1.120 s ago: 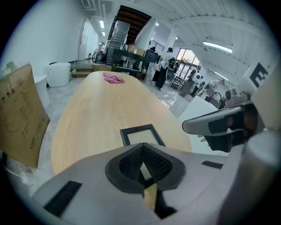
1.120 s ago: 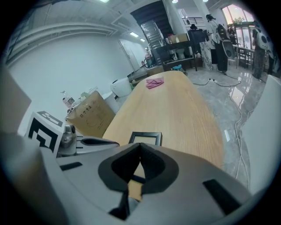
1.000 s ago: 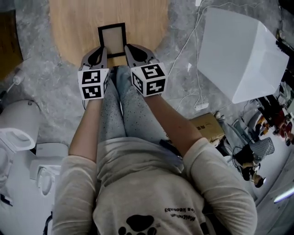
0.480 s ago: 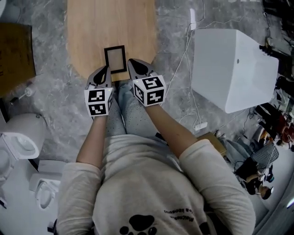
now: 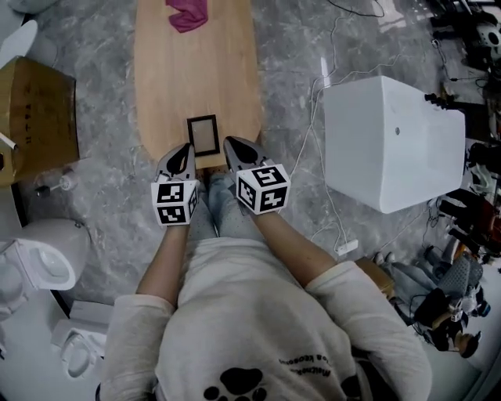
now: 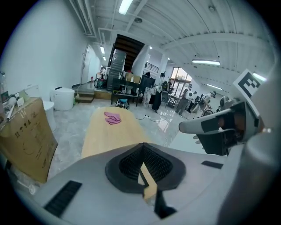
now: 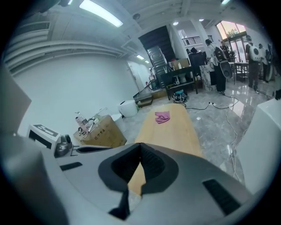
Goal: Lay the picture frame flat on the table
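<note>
The picture frame (image 5: pixel 203 135) lies flat, face up, at the 6 o'clock end of the long wooden table (image 5: pixel 196 70), close to the rounded edge and square to the table's length. It looks settled, so the laying-down seems to be done.

The left gripper (image 5: pixel 186 149) sits at the frame's 7 o'clock and the right gripper (image 5: pixel 230 144) at its 5 o'clock. Both look clear of the frame. Each gripper view shows its jaws clenched together with nothing between them, only bare wood showing past the tips. That suggests both hands are empty and out of the way so the frame is not disturbed.

A pink cloth (image 5: pixel 186 14) lies at the table's 12 o'clock end, well apart from the frame.
</note>
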The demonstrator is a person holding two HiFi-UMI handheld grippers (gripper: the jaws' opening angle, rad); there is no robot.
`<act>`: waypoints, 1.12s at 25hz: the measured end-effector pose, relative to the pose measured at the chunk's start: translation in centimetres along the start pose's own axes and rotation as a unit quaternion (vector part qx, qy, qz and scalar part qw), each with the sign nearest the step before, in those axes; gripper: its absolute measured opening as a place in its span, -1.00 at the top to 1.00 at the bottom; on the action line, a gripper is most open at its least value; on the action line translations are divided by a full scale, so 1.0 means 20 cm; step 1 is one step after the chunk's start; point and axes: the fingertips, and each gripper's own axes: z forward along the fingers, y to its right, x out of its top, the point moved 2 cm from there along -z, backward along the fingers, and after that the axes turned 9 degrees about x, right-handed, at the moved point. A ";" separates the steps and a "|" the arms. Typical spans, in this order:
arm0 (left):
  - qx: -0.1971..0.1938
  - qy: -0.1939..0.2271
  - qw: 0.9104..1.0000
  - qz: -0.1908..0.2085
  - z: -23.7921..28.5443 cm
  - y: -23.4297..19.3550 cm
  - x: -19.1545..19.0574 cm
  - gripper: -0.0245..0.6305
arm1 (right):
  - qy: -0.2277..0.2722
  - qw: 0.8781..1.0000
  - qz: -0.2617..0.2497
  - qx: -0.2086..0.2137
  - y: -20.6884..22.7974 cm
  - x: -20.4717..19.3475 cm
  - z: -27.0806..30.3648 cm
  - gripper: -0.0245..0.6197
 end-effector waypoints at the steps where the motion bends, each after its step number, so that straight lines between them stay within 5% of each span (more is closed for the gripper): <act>1: -0.001 0.004 1.000 0.001 -0.03 0.01 0.02 0.90 | 0.004 1.000 -0.001 0.002 -0.02 0.01 -0.03 0.89; 11: 0.013 0.075 0.997 0.015 -0.32 0.08 0.33 0.90 | 0.065 0.997 -0.045 0.011 -0.20 0.23 -0.28 0.89; 28: 0.021 0.228 0.973 0.035 -0.74 0.20 0.84 0.90 | 0.199 0.970 -0.136 0.016 -0.43 0.67 -0.62 0.90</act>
